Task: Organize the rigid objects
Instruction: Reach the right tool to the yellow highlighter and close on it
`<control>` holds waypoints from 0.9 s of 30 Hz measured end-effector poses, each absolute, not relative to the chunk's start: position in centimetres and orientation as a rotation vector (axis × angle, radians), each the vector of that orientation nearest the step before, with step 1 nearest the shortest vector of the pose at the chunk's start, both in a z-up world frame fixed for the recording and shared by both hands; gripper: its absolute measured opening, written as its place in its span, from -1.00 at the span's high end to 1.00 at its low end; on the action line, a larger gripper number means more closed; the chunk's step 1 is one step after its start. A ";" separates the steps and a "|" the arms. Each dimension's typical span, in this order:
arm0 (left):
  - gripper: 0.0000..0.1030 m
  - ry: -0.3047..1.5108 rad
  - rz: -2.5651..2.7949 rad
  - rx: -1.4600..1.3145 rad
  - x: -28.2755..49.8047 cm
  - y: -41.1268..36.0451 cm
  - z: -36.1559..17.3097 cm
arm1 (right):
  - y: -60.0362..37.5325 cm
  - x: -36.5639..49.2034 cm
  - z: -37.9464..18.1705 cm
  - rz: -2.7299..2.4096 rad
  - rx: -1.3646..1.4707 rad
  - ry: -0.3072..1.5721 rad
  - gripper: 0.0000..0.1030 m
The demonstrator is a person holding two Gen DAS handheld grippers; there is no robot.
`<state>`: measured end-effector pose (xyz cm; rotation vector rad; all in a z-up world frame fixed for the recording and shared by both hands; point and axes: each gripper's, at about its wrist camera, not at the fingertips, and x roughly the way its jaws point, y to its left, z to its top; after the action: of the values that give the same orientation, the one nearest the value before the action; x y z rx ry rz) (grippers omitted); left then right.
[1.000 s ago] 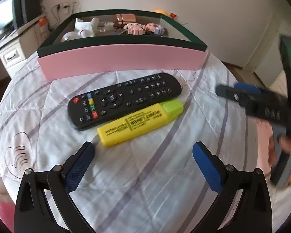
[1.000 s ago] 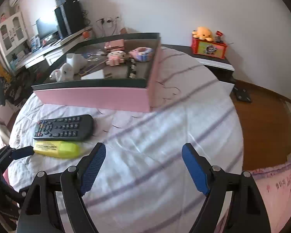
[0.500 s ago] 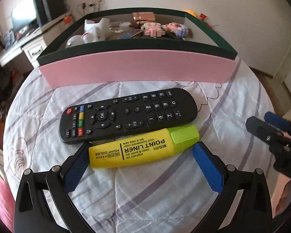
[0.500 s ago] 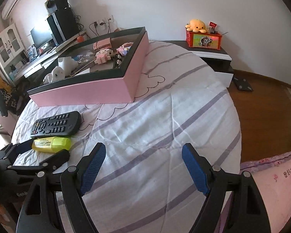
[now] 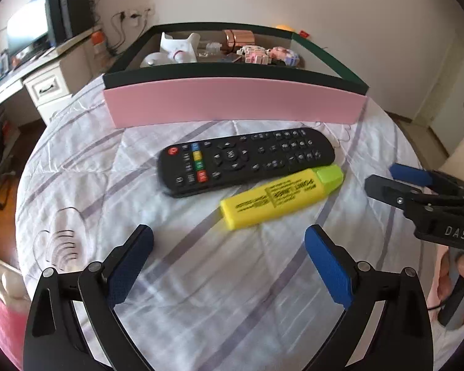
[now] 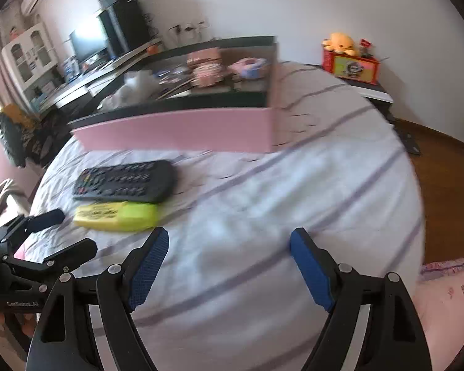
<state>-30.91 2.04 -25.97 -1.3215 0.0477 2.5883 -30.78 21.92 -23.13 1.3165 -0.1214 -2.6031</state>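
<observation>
A: Where was the yellow highlighter (image 5: 281, 197)?

B: On the striped bed sheet (image 5: 201, 278), touching the black remote (image 5: 246, 160), both just short of the pink box (image 5: 232, 105) at the bed's far side.

A: What had changed?

B: Half a second before, the left tongs (image 5: 229, 261) had the highlighter between their open pads; now they had backed off, still wide and empty. The right tongs (image 6: 229, 266) stood open too, empty, over bare sheet nearer the bed's right edge.

A: Meaning?

B: Nothing was gripped yet; I'd judge the pick-up was being lined up again.
</observation>
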 end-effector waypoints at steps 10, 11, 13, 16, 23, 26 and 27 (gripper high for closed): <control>-0.93 0.062 2.749 -1.339 -31.2 -3.1 -25.7 | 16.6 -30.3 -23.0 -2.601 1.305 -0.008 -0.60; -0.93 0.069 2.776 -1.348 -31.5 -3.6 -25.7 | 16.5 -30.2 -23.1 -2.608 1.319 0.005 -0.60; -0.93 0.029 2.795 -1.376 -32.4 -4.4 -25.9 | 16.6 -29.9 -23.1 -2.619 1.325 -0.004 -0.60; -0.93 0.024 2.739 -1.379 -33.8 -3.7 -26.4 | 16.9 -29.7 -23.2 -2.633 1.340 -0.021 -0.60; -0.94 0.166 2.562 -1.291 -33.1 0.3 -26.3 | 18.1 -29.6 -23.1 -2.655 1.355 -0.047 -0.60; -0.94 0.209 2.529 -1.263 -32.4 1.2 -26.2 | 19.2 -29.4 -22.9 -2.678 1.361 -0.075 -0.60; -0.94 0.196 2.502 -1.262 -32.3 1.6 -26.2 | 19.6 -29.4 -22.9 -2.683 1.366 -0.096 -0.60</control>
<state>-32.33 1.60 -26.22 -1.2624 0.1959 2.5019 -29.37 19.59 -22.95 1.3658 -0.0956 -2.6829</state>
